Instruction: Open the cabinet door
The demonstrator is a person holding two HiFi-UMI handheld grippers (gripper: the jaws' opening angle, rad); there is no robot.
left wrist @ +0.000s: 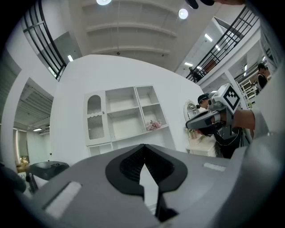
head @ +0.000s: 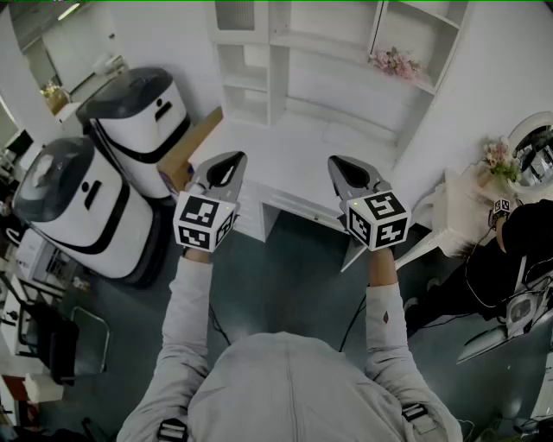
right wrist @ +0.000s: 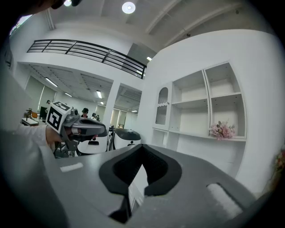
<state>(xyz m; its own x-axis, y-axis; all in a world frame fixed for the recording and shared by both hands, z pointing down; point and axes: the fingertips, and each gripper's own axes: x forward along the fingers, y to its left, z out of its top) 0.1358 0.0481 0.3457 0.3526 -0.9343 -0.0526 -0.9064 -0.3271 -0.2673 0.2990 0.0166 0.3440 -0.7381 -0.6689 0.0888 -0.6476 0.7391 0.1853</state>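
Facing the white cabinet [head: 278, 60], well apart from it: left hand-held gripper [head: 228, 161] and right hand-held gripper [head: 339, 162], level, side by side. Both have their jaws closed together with nothing between them. One cabinet door [head: 233, 15]: arched, set flush, in the upper left compartment; ahead of and above the left hand-held gripper, further left of the right one, touched by neither. One bunch of pink flowers [head: 396, 62] on a right-hand shelf.

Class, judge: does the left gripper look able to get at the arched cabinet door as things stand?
Probably yes: nothing stands between the left gripper and the arched cabinet door, though the gripper is held well short, the white counter lies below, and its jaws are shut.
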